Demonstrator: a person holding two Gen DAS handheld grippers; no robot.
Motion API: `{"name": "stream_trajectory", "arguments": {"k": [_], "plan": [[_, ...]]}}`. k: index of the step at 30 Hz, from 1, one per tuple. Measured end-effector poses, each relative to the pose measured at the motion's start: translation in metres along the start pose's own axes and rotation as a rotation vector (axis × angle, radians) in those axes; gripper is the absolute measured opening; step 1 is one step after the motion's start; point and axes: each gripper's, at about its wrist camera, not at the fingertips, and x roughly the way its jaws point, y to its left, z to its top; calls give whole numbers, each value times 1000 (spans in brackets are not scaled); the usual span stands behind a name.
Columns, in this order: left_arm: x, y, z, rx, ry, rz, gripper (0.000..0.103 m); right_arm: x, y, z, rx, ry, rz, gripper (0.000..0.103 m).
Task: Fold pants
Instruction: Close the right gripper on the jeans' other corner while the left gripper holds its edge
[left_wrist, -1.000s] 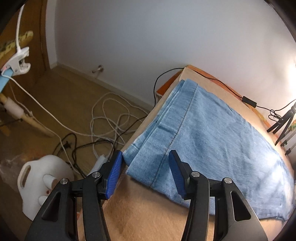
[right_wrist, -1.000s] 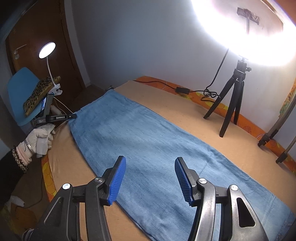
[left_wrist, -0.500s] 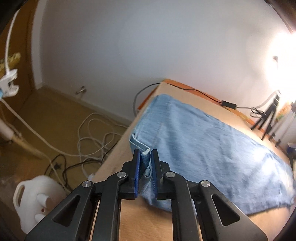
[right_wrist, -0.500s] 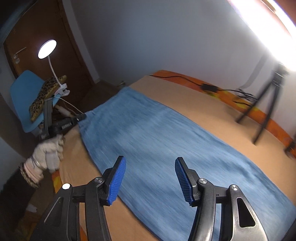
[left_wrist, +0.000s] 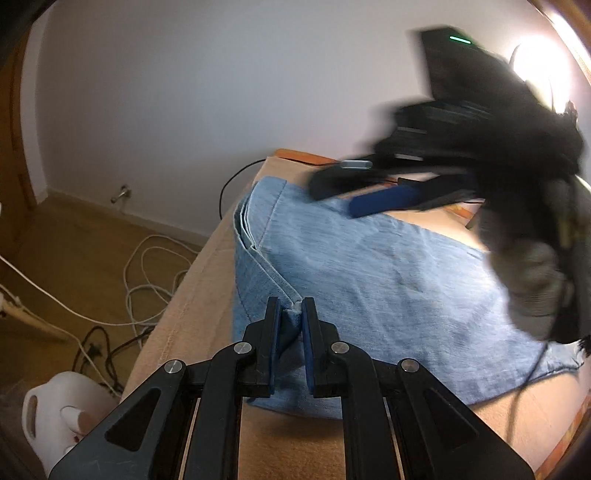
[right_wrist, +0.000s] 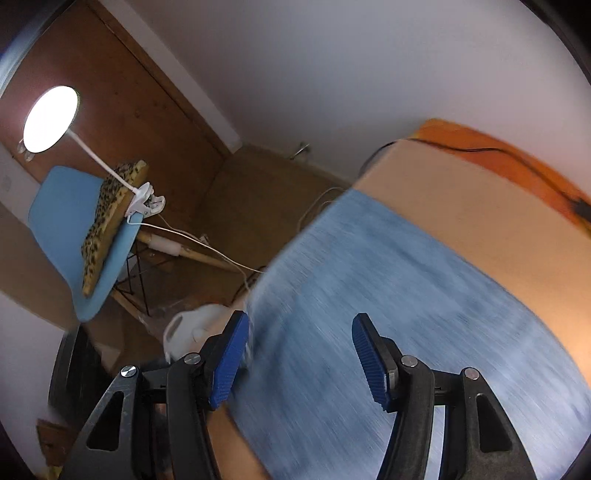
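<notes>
Blue pants (left_wrist: 369, 280) lie flat on tan bed (left_wrist: 207, 280). Left gripper (left_wrist: 291, 314) pinches the near-left hem corner. Right gripper (right_wrist: 299, 354) hovers above the denim, jaws spread wide, blurred.

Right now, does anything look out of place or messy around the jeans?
Nothing spilled or damaged. The jeans lie flat except the hem corner, pinched in the left hand-held gripper. Cables sprawl tangled on the floor beside a white jug.
</notes>
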Motion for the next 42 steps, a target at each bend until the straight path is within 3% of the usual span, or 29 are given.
{"name": "stream_trajectory", "arguments": {"k": [6,11,14,16,18,22,24,27,29,30,31,36,42], "plan": [[-4,-1,-2,3,-3,-15,9,57,15,14,37,80,10,58],[-6,-5,-4,12,-12,-1,9,74,15,10,40,113,-34,30],[-10,-11,-4,35,-28,48,18,70,6,11,55,111,-22,18],[-11,-17,-4,55,-29,88,39,68,4,12,73,105,-8,14],[-7,-23,-5,77,-9,127,50,66,4,14,82,98,-10,11],[2,-26,-2,82,31,174,50,63,7,18,96,88,-8,9],[5,-22,2,67,34,200,49,61,8,18,91,88,-9,9],[10,-14,6,33,46,154,9,57,5,18,83,91,1,9],[5,-13,7,37,20,139,9,52,2,20,68,82,-12,17],[1,-16,7,47,0,134,9,49,0,23,69,73,-29,26],[-4,-20,6,68,-14,122,9,45,-4,27,79,62,-41,42],[-12,-45,1,137,-26,94,9,29,-18,45,131,34,-60,47],[-20,-76,-4,234,-44,88,9,26,-16,57,108,57,-119,53]]}}
